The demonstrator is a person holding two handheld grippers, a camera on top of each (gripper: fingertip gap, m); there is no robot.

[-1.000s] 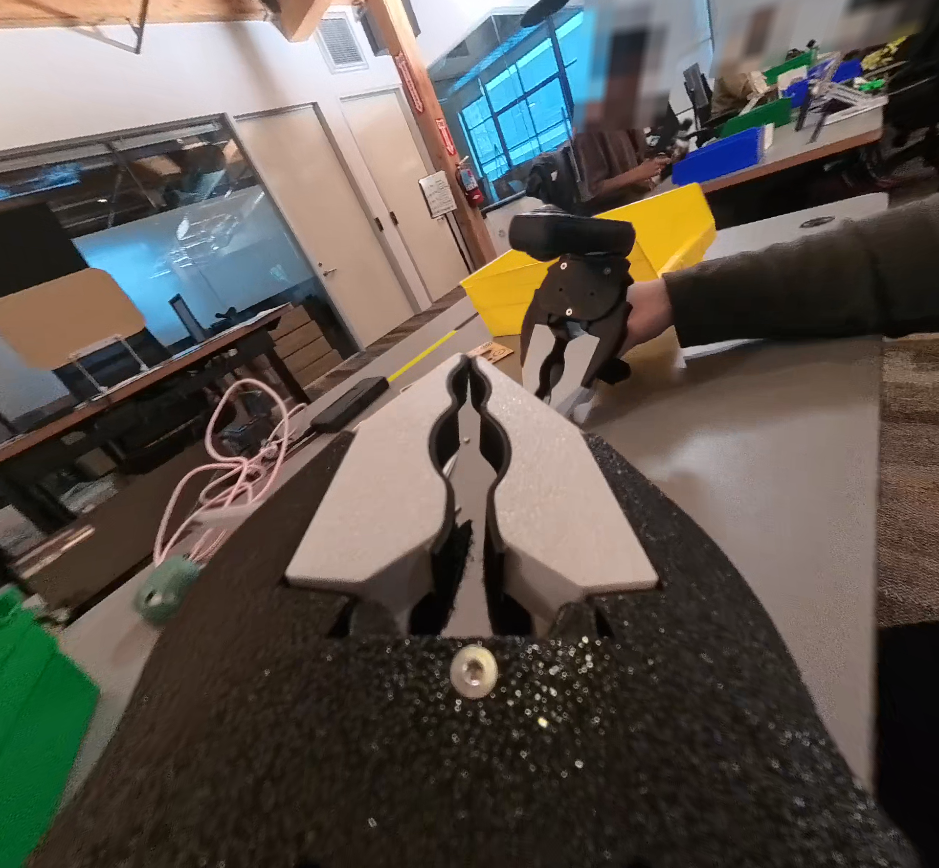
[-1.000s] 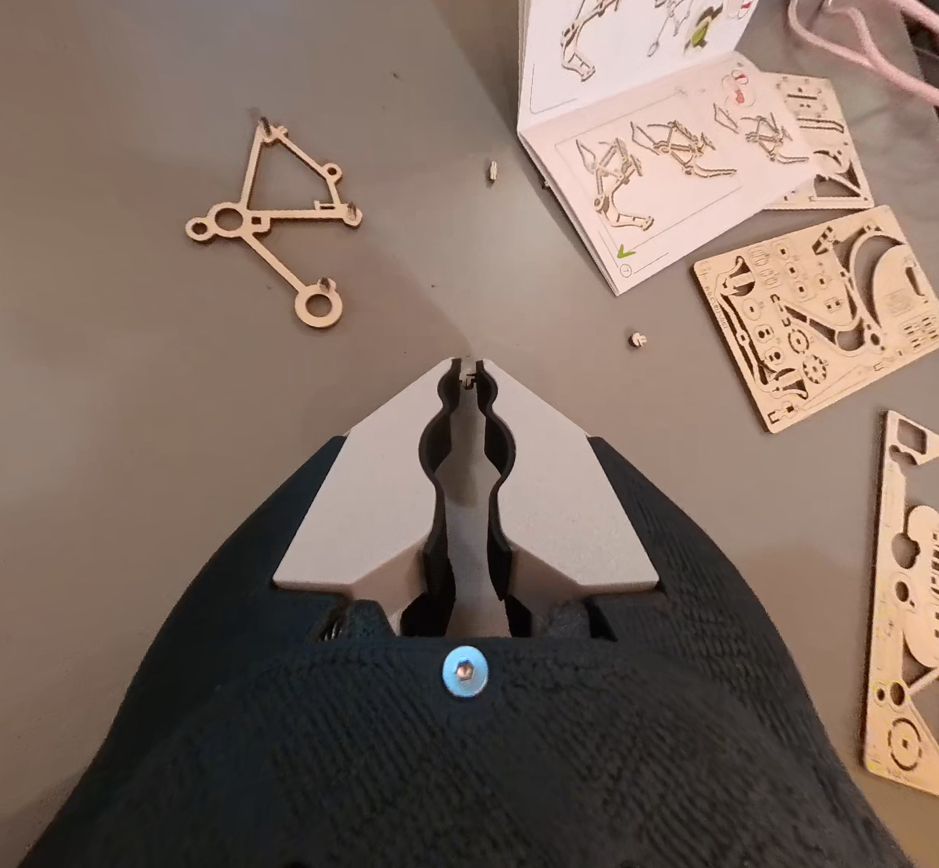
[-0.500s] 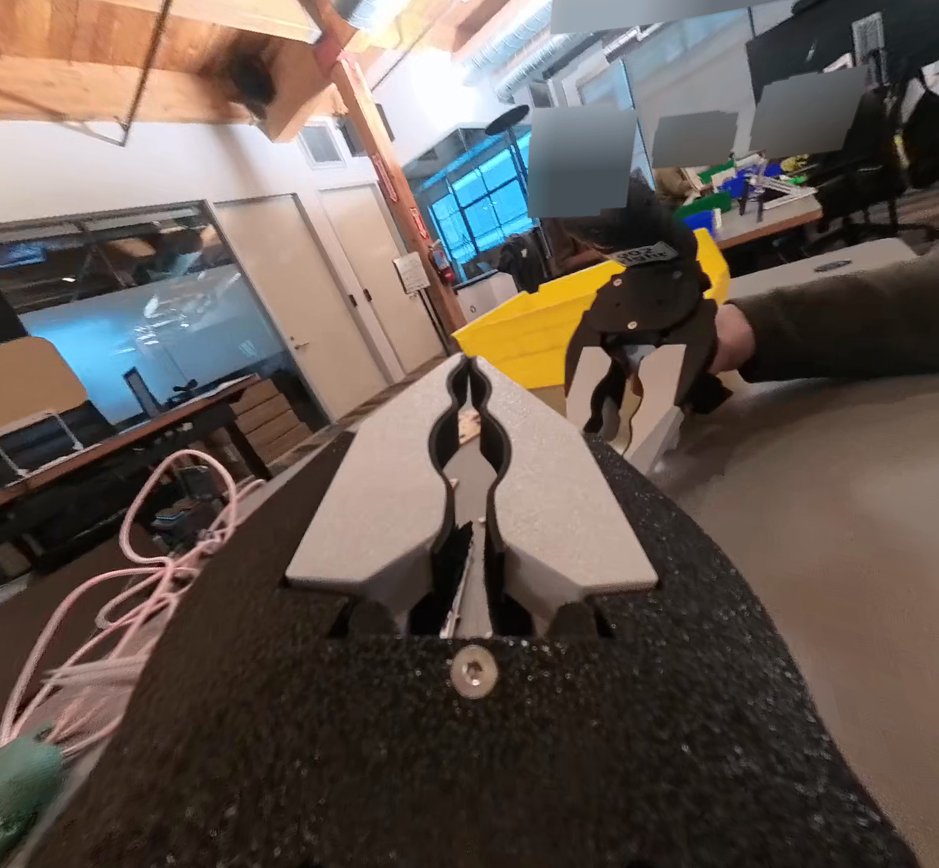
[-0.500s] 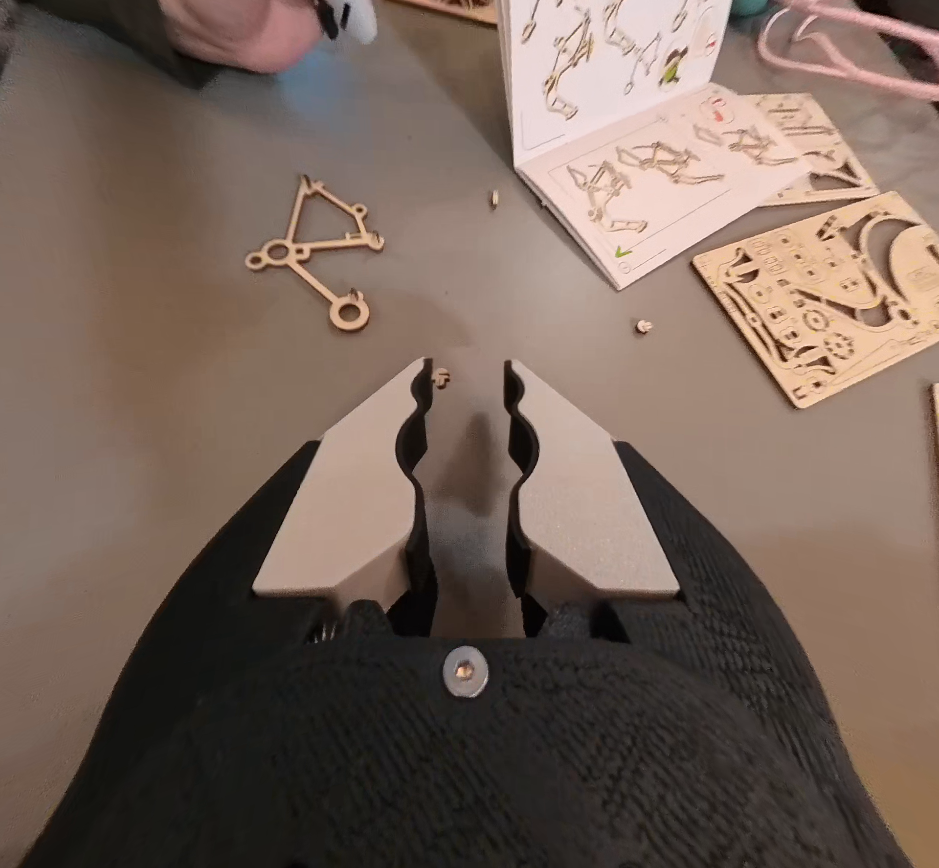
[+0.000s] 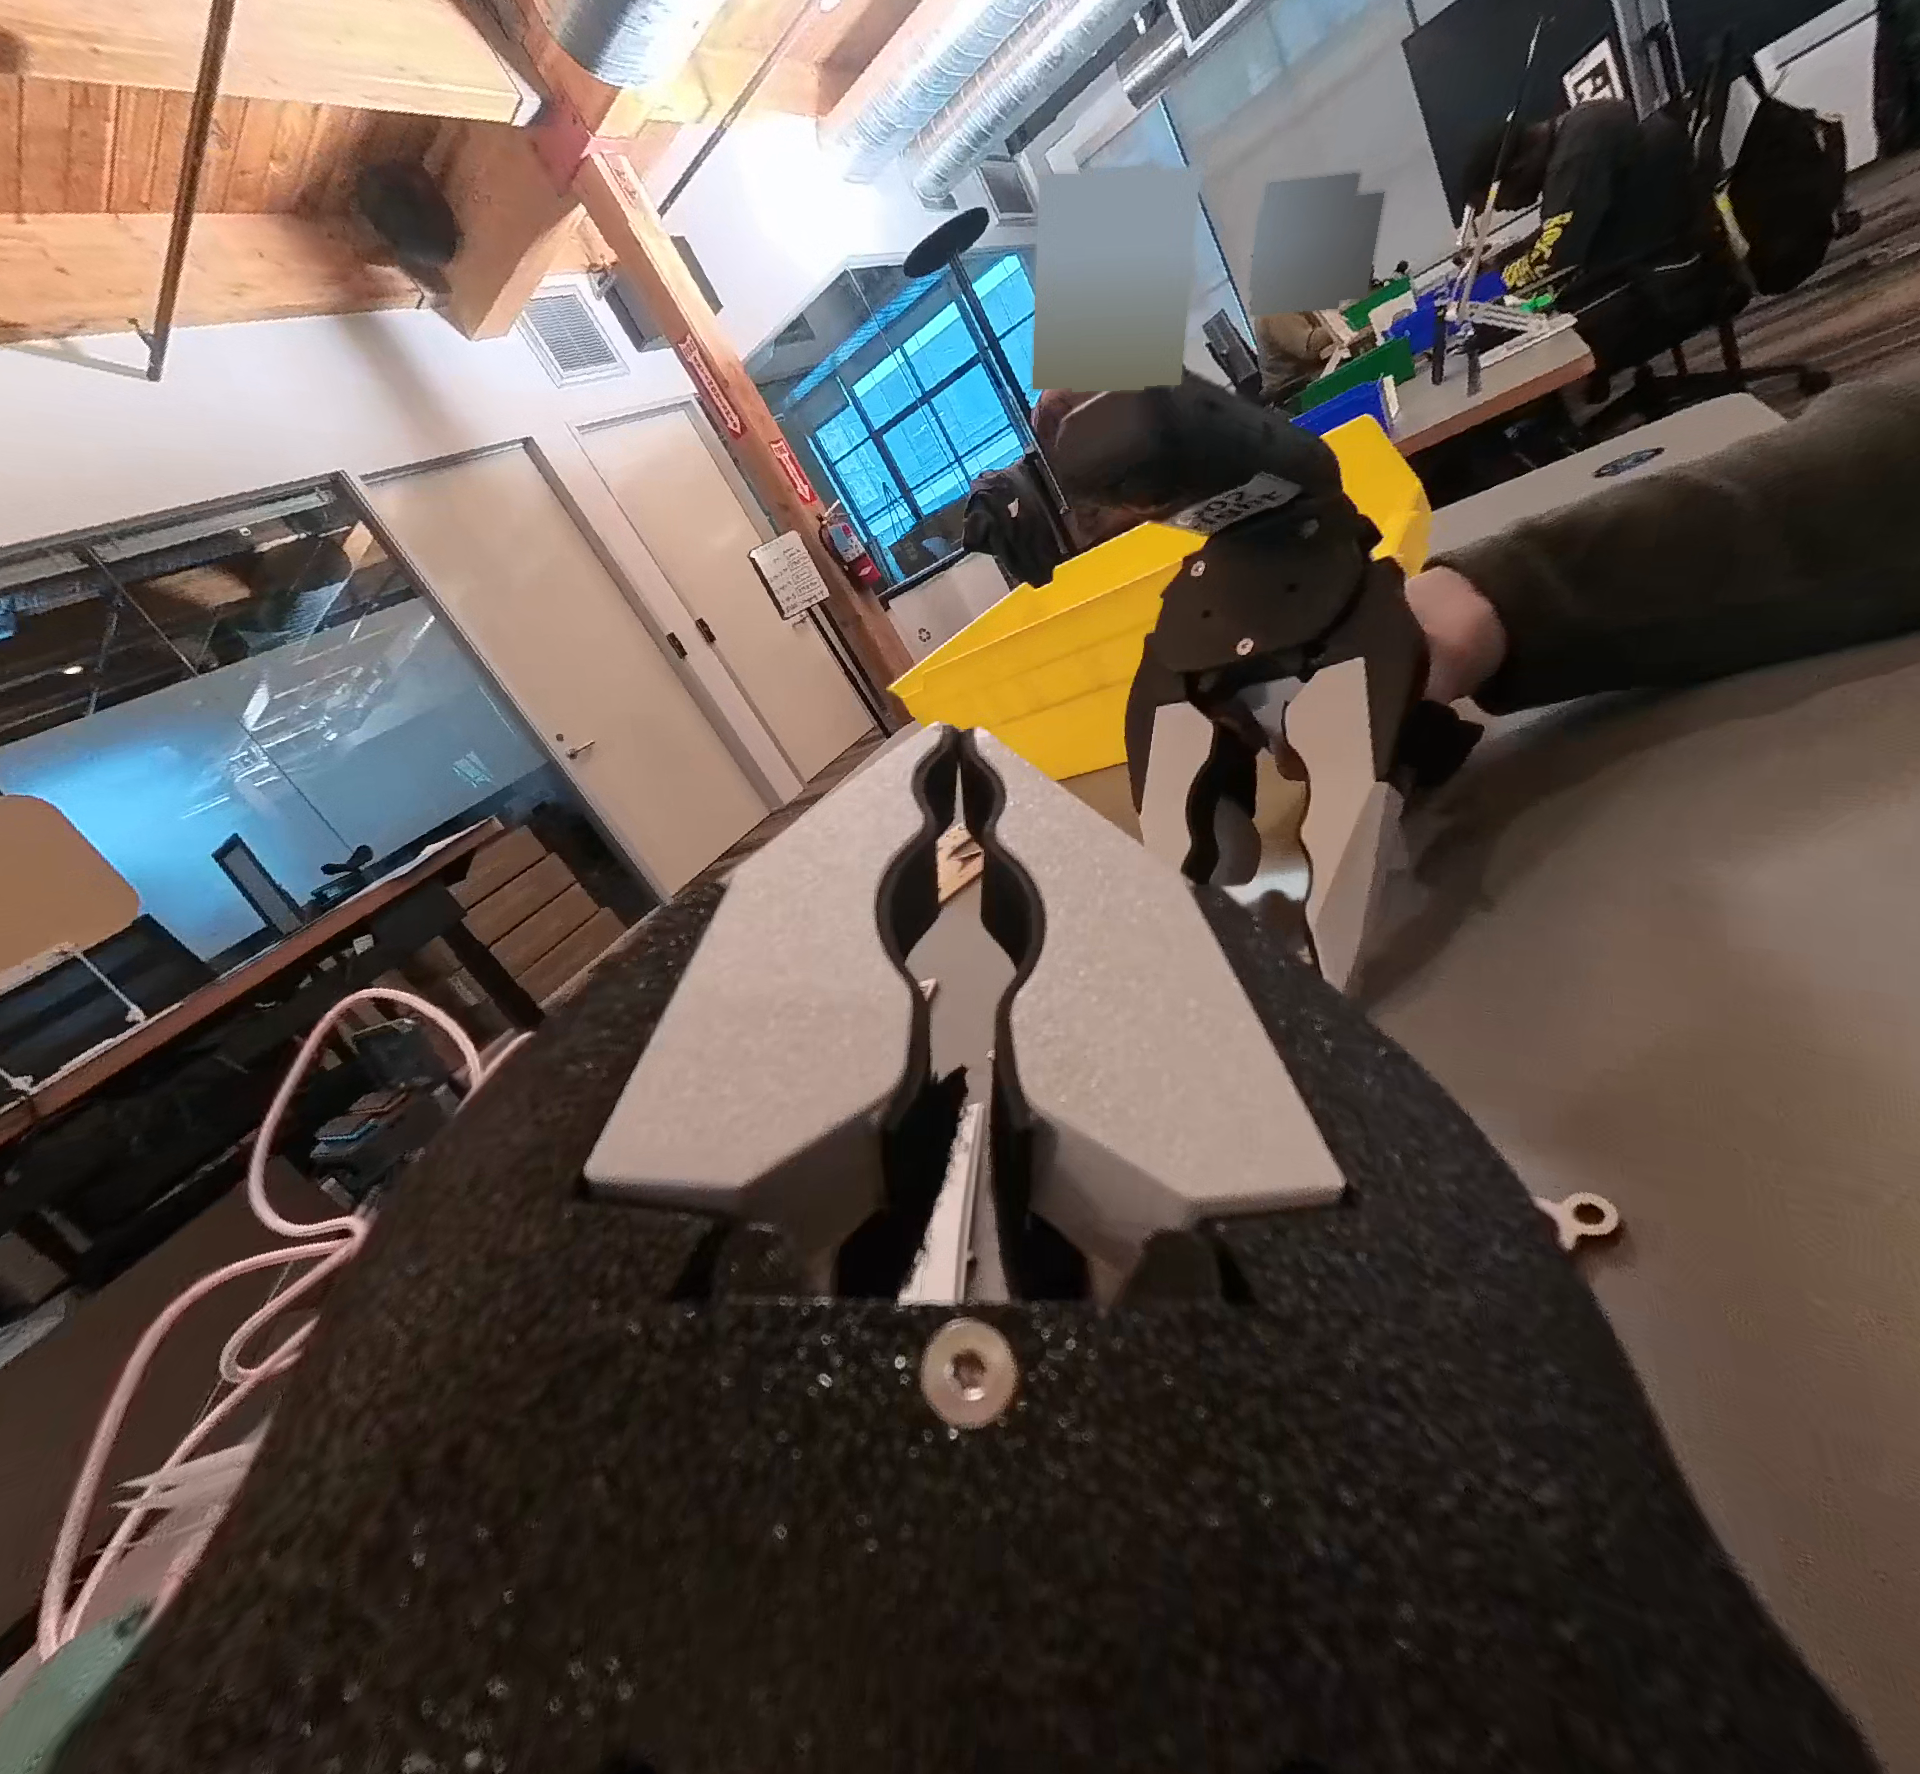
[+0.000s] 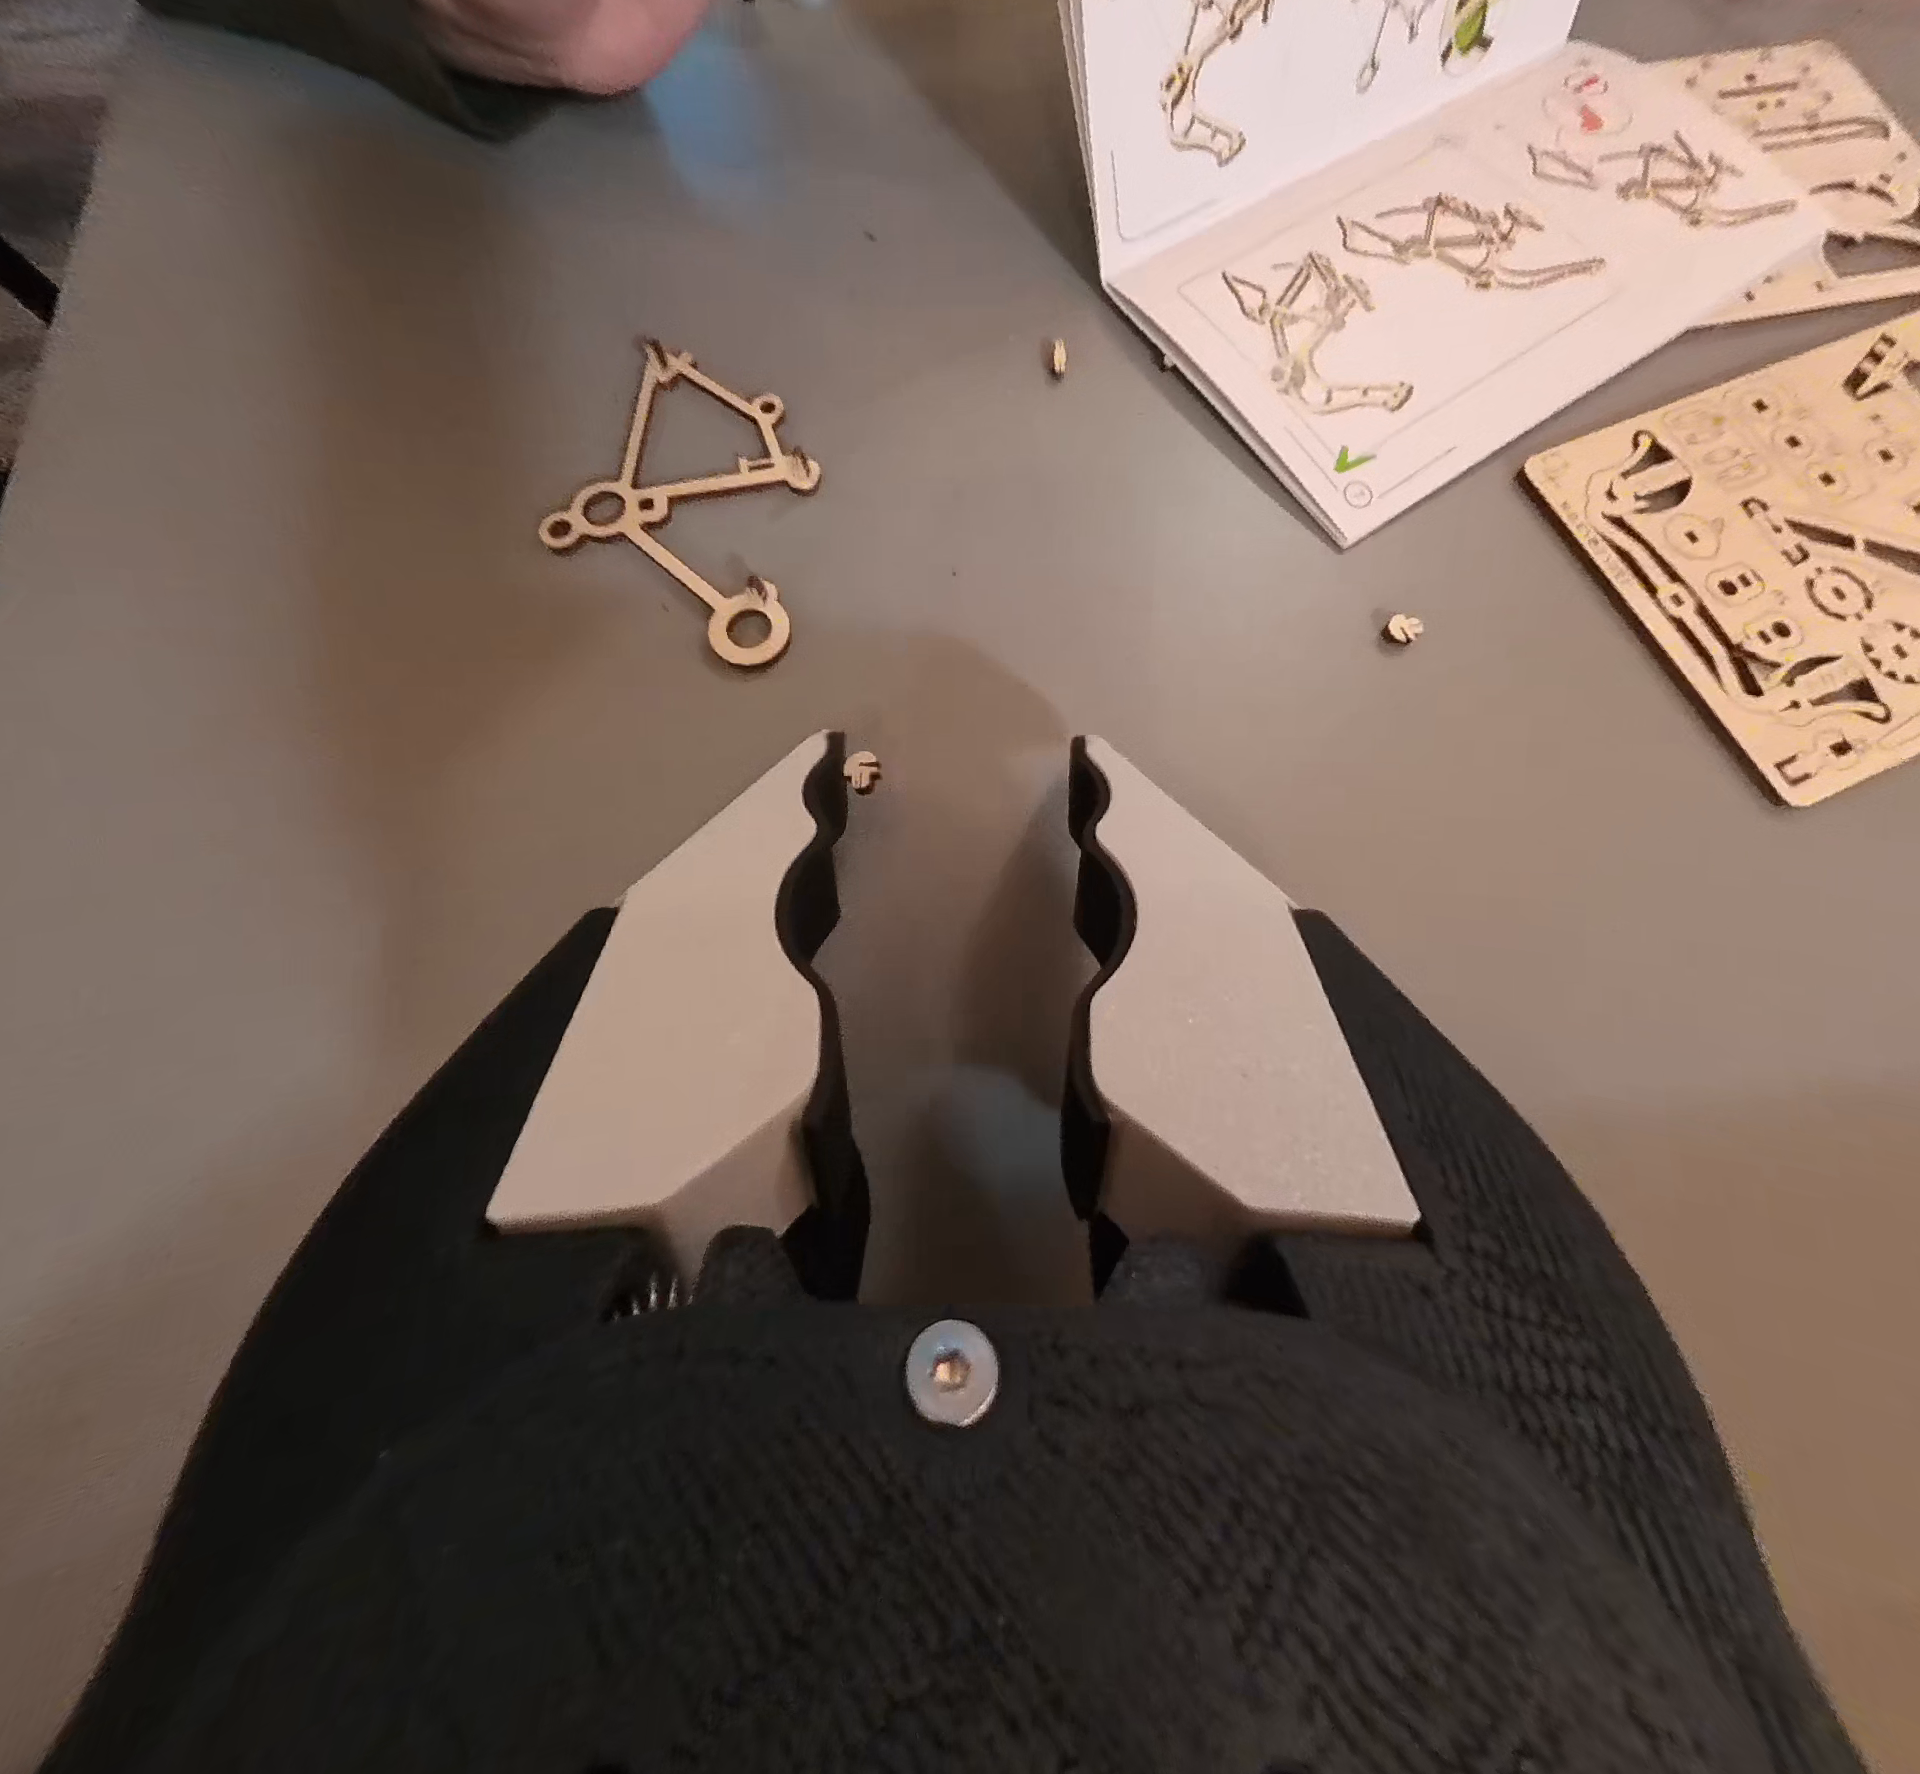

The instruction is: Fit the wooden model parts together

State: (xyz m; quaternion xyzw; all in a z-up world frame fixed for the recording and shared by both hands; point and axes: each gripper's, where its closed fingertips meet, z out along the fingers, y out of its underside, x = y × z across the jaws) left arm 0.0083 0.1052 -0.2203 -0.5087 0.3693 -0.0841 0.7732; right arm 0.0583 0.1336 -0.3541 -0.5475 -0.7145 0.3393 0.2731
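Plywood model parts lie scattered on a smooth grey surface.
Right tool gapes open, a tiny slotted wooden peg lying loose beside its left fingertip; a flat triangular frame with ring ends lies beyond, near laser-cut sheets and a booklet. Left tool is closed, its wavy pads meeting.

Open workshop room. Timber ceiling beams overhead, silver ducting running alongside, bright strip of light between. White walls; two pale doors beside a glass-fronted room. Slanting wooden post (tilted by the camera angle). Blue-paned window beyond. Grey tabletop throughout.
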